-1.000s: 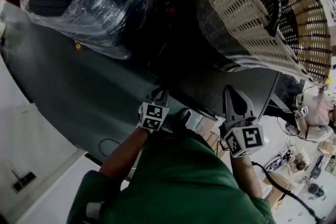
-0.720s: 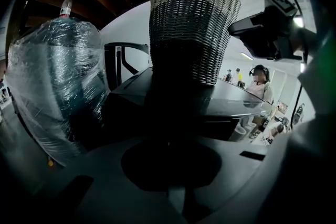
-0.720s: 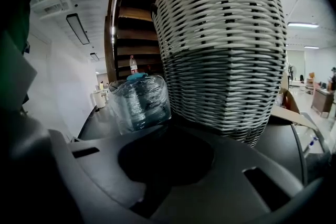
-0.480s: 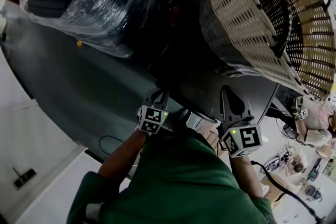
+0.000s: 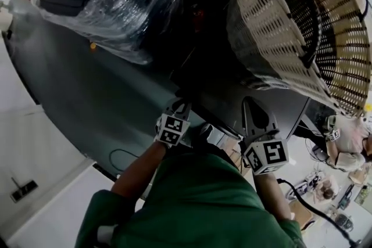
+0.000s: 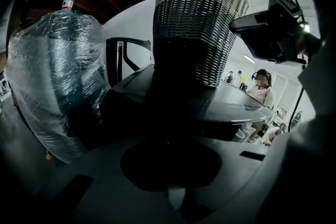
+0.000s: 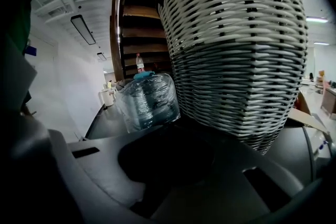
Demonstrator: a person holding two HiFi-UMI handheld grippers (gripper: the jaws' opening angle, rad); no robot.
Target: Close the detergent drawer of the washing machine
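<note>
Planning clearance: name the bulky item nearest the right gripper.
The woven basket, just ahead of the right gripper; the plastic-wrapped bundle sits farther left.

white walls (image 7: pixel 63 92) meet dark wooden ceiling beams (image 7: pixel 144 10) overhead.

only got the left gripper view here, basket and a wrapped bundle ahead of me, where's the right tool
observer: the head view shows the right tool beside the left tool, the two apart, both at the near edge of the washing machine.
operator: is the drawer in sight
observer: not clearly. the person's green shirt covers the machine's front below that edge.
operator: what's ahead of the right tool
observer: the basket stands just beyond it and fills most of the right gripper view.
</note>
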